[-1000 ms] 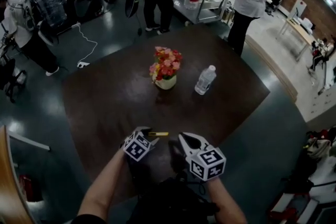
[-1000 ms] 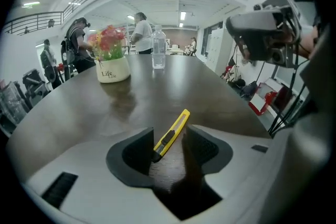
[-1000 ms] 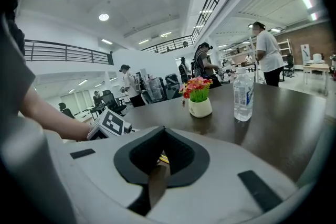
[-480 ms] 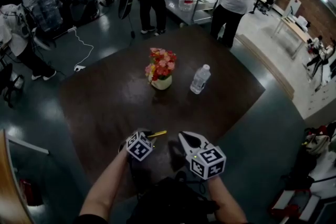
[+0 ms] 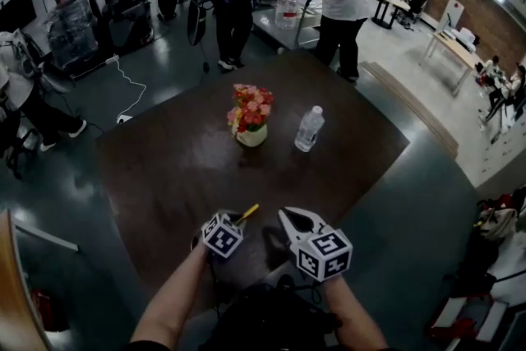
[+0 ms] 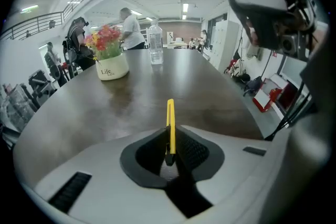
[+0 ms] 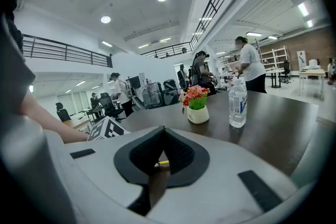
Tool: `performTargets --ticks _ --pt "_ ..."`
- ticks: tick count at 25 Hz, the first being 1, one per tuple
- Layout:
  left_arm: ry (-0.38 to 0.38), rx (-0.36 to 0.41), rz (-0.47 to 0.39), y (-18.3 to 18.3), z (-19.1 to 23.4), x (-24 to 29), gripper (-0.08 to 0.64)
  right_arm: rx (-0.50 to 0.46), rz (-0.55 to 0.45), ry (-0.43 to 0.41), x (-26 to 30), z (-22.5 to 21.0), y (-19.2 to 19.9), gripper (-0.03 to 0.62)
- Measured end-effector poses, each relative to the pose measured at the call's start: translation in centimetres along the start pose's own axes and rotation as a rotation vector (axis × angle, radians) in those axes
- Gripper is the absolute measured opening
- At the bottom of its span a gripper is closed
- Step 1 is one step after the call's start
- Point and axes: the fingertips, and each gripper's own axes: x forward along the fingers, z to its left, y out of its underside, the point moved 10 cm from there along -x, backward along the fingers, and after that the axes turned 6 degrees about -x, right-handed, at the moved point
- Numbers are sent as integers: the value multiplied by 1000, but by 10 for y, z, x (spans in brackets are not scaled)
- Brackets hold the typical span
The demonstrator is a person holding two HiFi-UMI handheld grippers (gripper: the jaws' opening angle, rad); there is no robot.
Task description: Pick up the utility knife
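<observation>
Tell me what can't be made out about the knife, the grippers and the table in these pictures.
- Knife, rear end: in the left gripper view it is buried between the pads of the left gripper; in the head view the marker cube covers it.
- Bottle, label print: too small in the right gripper view.
- Table, near edge: in the head view it is behind the arms and grippers.

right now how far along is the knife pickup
Done: the left gripper is shut on the yellow utility knife. In hand: the lift; the knife looks clear of the table, though that is hard to judge. Left: raising it plainly free. The right gripper is shut, empty.
</observation>
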Motion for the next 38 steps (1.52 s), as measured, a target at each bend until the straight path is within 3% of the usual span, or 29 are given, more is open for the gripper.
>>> performTargets --ticks 6,16,24,38 --pt "-28 -80 -147 -11 -9 -30 61 13 -62 2 -8 3 -10 9" --pt "6 -236 -439 -30 -28 -101 61 10 -167 38 -28 21 -25 9" --pt "45 -264 -646 -50 -44 -161 61 -36 -259 50 -54 41 -41 9" --pt "24 -276 -713 -52 -92 -199 61 -46 -360 -1 -98 47 -44 8"
